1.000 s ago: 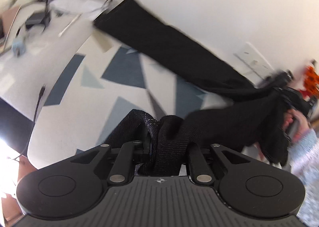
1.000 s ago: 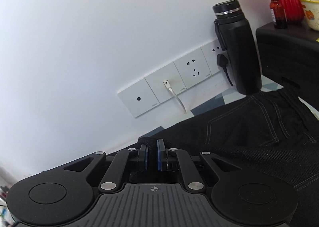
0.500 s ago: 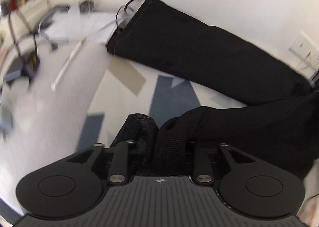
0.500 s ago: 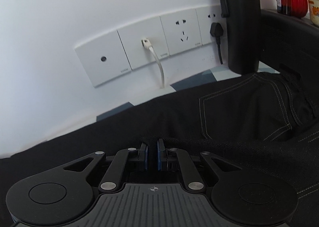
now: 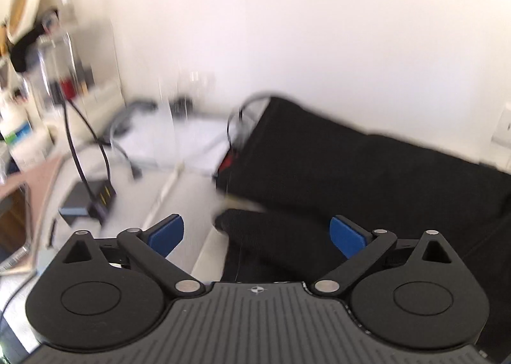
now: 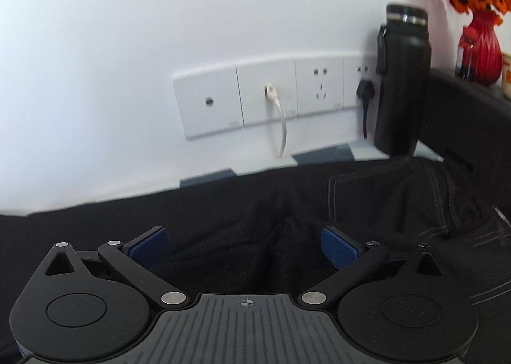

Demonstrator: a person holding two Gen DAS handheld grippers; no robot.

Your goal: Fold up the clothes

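Note:
Black trousers [image 5: 351, 166] lie on the table along the white wall, one leg laid over the other. In the left wrist view my left gripper [image 5: 257, 233] is open, its blue pads [image 5: 166, 233] wide apart, with a loose fold of black cloth [image 5: 271, 236] lying between them. In the right wrist view the trousers [image 6: 255, 220] fill the lower half, with a stitched back pocket [image 6: 383, 198] at the right. My right gripper [image 6: 242, 246] is open just above the cloth, holding nothing.
Wall sockets [image 6: 265, 95] with a white cable and a black plug sit behind the trousers. A black flask [image 6: 402, 83] and a red vase with orange flowers [image 6: 482, 48] stand at the right. Cables, a small black box [image 5: 89, 201] and papers lie at the left.
Both grippers have opened and let go of the black cloth they were holding. The left gripper has swung left toward the trouser hem; the right has drawn back a little.

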